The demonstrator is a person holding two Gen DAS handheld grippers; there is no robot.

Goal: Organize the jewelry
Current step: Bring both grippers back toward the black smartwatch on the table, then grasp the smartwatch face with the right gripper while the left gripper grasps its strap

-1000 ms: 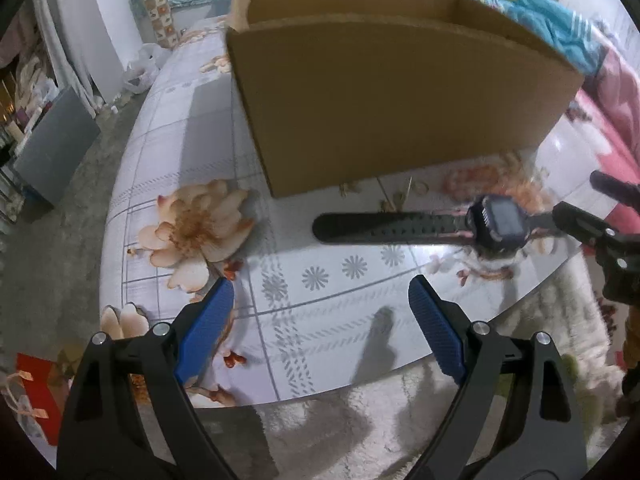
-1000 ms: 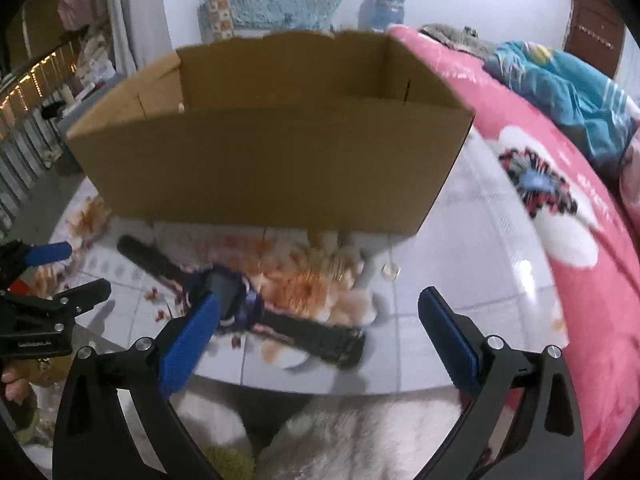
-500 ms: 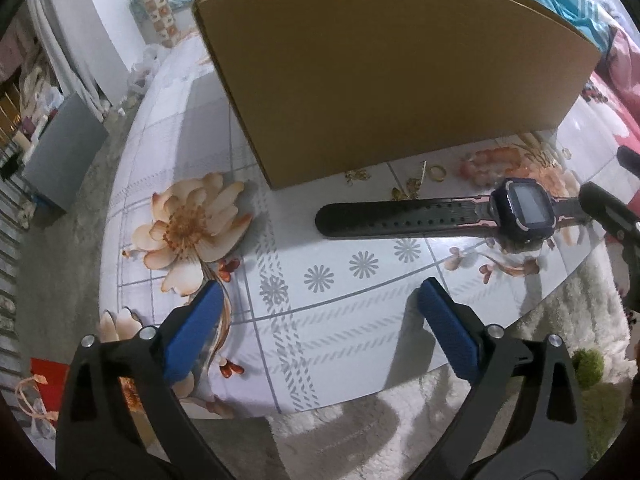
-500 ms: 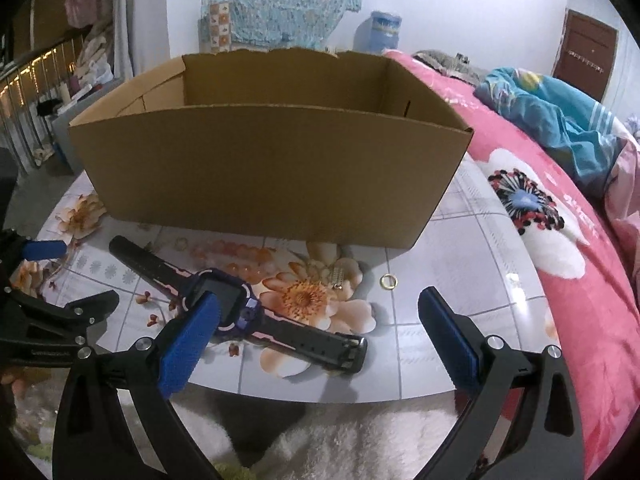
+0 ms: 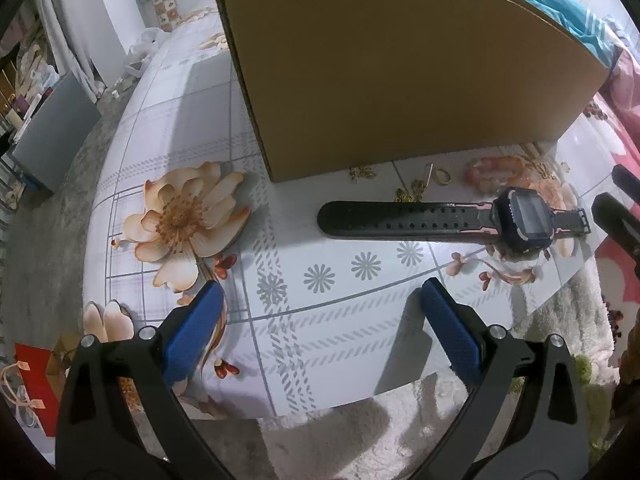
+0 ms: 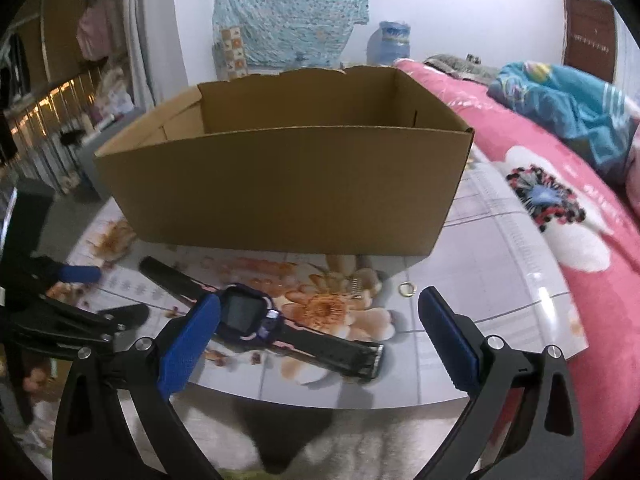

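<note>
A black smartwatch (image 5: 520, 220) (image 6: 244, 314) with a long strap lies flat on the floral table in front of an open cardboard box (image 5: 392, 68) (image 6: 288, 188). Small gold pieces, a gold ring (image 5: 442, 176) (image 6: 406, 289) and a pink bead bracelet (image 5: 496, 170) lie between watch and box. My left gripper (image 5: 320, 320) is open and empty, above the table's near edge, left of the watch. My right gripper (image 6: 320, 328) is open and empty, just in front of the watch; its left fingertip (image 6: 200, 320) overlaps the watch face in view.
The table (image 5: 320, 332) has a rounded front edge over a white shaggy rug (image 5: 400, 440). A pink floral bed (image 6: 580, 240) with a blue blanket runs along the right. A grey panel (image 5: 52, 132) and a red bag (image 5: 34, 384) stand on the floor left.
Both grippers have risen and pulled back a little from the table. The watch lies where it was. Both stay open.
</note>
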